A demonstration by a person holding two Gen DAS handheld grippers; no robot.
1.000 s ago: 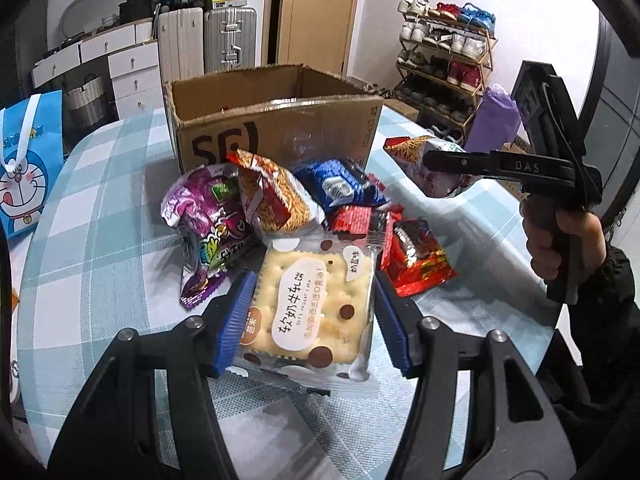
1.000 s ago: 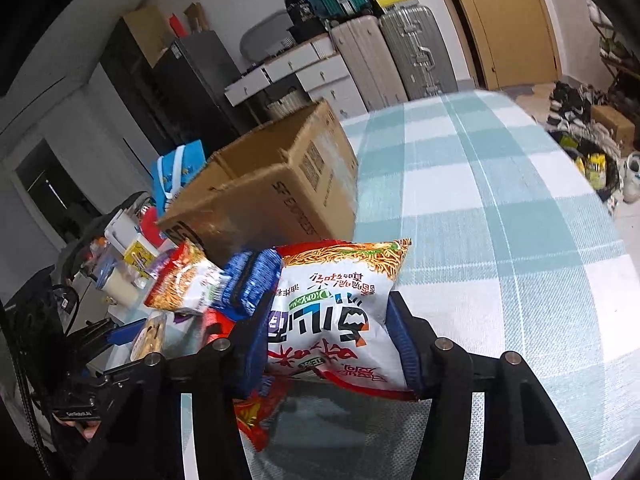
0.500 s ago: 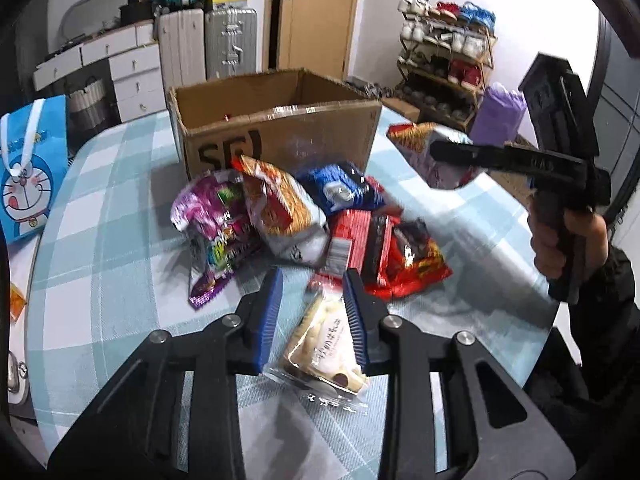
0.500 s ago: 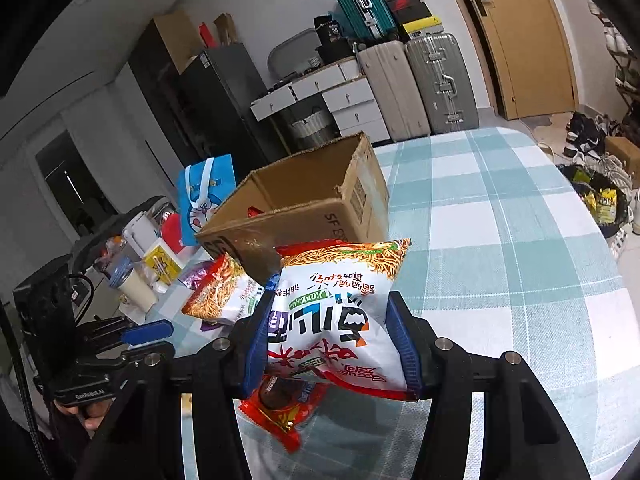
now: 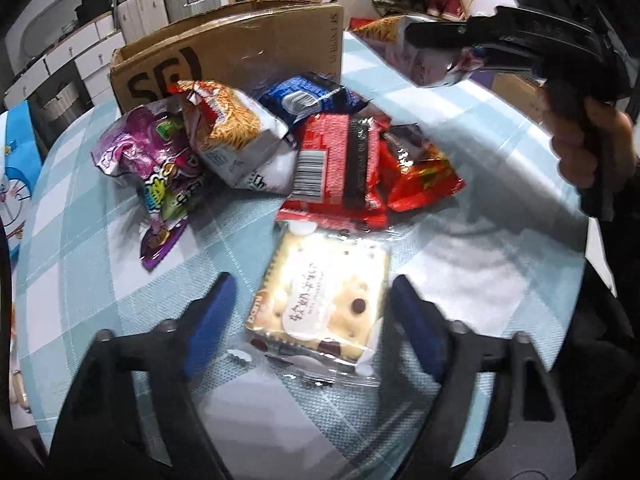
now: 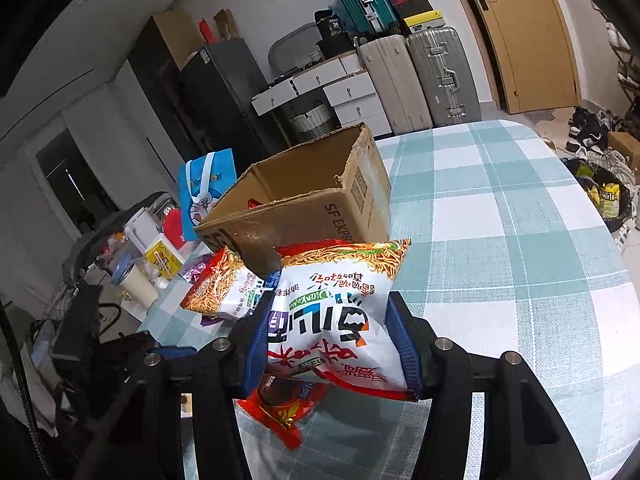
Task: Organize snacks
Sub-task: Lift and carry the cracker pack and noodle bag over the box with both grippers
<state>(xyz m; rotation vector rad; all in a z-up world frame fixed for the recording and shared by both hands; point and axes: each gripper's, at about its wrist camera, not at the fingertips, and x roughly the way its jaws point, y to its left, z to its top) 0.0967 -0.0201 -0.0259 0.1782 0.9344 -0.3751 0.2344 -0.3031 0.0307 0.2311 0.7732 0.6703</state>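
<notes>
Only the right wrist view showed inside the cardboard box (image 6: 304, 204), while the right gripper (image 6: 332, 344) clamped a noodle packet (image 6: 336, 320). Nearer than the box, the left gripper (image 5: 310, 312) gaped wide around a cracker pack (image 5: 320, 300), gripping nothing.

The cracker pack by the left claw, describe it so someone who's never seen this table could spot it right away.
Start at the cardboard box on the checked tablecloth, then follow the snack pile toward the near edge. The cracker pack lies flat, just past the red packet, between the open left claw fingers. It alone is clear-wrapped, showing pale dotted crackers.
</notes>
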